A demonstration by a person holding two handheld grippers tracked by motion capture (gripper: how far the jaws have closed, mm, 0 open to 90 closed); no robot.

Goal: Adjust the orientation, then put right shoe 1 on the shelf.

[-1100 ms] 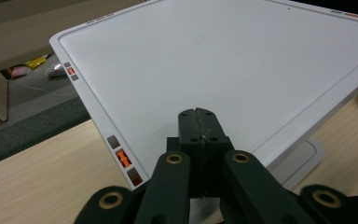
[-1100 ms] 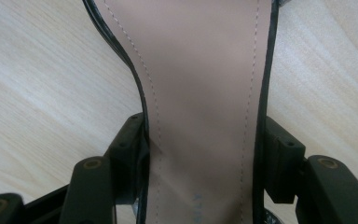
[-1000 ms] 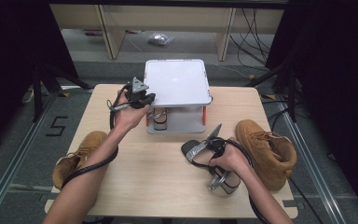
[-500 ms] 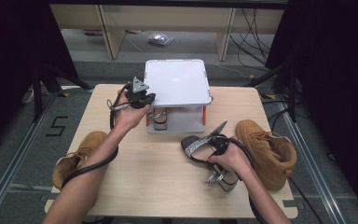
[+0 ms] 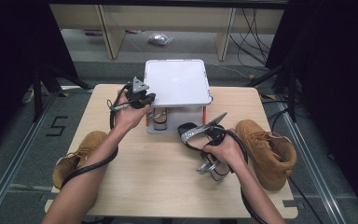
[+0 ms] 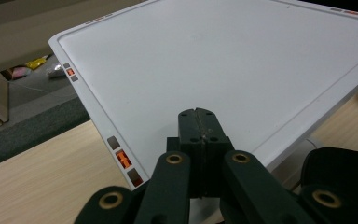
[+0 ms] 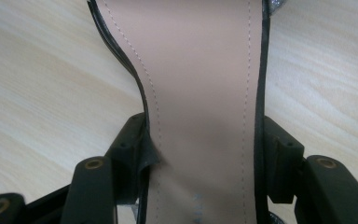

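A black sandal [image 5: 192, 134] with a glittery strap is held just above the table, right of centre. My right gripper [image 5: 213, 140] is shut on it under the person's hand. In the right gripper view the jaws press both edges of the tan insole [image 7: 200, 93], my right gripper [image 7: 205, 154] clamped across it. A white two-level stand [image 5: 177, 81] sits at the table's far middle. My left gripper [image 5: 144, 97] hovers at the stand's left edge, shut with nothing in it. In the left gripper view its closed tips, my left gripper [image 6: 198, 116], lie over the white top plate [image 6: 214, 56].
A tan boot [image 5: 265, 149] lies on the table at the right, close to the right hand. Another tan boot [image 5: 81, 151] rests at the table's left edge. Something dark and shoe-like [image 5: 161, 119] sits on the stand's lower level. Cables trail from both grippers.
My right gripper has carried the sandal away from the near edge, toward the stand. The left gripper has stayed put.
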